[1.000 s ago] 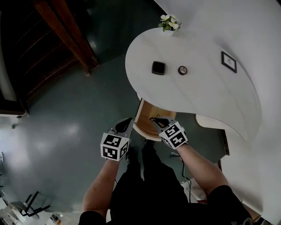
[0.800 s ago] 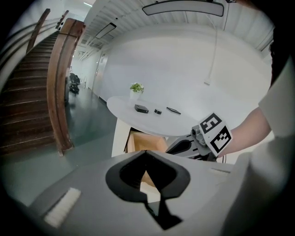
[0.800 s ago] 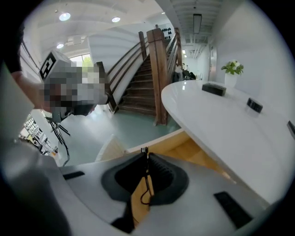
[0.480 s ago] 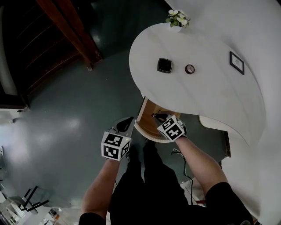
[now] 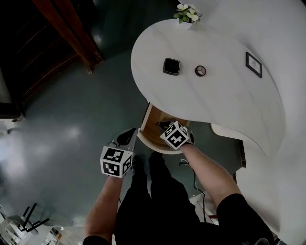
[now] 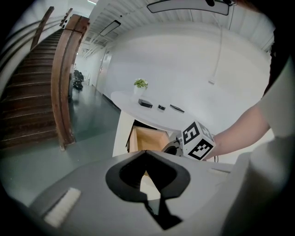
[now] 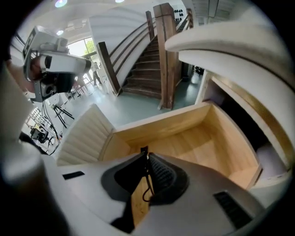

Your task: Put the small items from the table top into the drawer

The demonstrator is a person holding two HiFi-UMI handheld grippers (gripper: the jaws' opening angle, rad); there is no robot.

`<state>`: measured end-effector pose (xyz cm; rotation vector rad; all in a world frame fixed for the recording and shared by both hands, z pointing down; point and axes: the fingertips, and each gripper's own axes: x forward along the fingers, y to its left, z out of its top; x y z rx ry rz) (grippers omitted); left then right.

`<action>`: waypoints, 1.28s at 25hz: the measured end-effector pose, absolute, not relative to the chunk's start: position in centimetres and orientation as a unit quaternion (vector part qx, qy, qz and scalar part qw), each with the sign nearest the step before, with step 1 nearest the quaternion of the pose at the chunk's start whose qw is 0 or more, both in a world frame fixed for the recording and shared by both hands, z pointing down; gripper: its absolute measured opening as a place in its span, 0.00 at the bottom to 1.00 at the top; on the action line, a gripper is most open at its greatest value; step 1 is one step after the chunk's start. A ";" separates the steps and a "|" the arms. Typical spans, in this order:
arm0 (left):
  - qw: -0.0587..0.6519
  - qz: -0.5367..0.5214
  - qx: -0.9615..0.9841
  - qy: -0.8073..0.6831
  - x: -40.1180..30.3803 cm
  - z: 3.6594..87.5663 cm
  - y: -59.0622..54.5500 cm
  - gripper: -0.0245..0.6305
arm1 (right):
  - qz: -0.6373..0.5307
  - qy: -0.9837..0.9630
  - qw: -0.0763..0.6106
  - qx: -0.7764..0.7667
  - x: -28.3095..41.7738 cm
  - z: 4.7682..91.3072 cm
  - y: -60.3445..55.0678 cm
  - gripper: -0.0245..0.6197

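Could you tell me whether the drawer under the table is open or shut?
Open: the drawer juts out from under the white table top, its bare wooden floor showing.

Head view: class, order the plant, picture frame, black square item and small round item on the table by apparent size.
1. plant
2. picture frame and black square item, too alike to rank
3. small round item
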<state>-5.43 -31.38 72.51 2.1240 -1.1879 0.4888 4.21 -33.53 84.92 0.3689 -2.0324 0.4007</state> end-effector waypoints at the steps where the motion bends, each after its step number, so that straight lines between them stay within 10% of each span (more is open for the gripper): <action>1: 0.324 0.185 0.809 -0.454 -5.4 72.5 -31.4 0.05 | 0.167 -0.836 0.500 0.149 4.2 85.2 -33.5 0.09; 32: 0.273 0.147 0.844 -0.438 -8.1 61.1 -25.1 0.05 | 0.204 -0.844 0.386 0.311 5.3 69.6 -27.2 0.08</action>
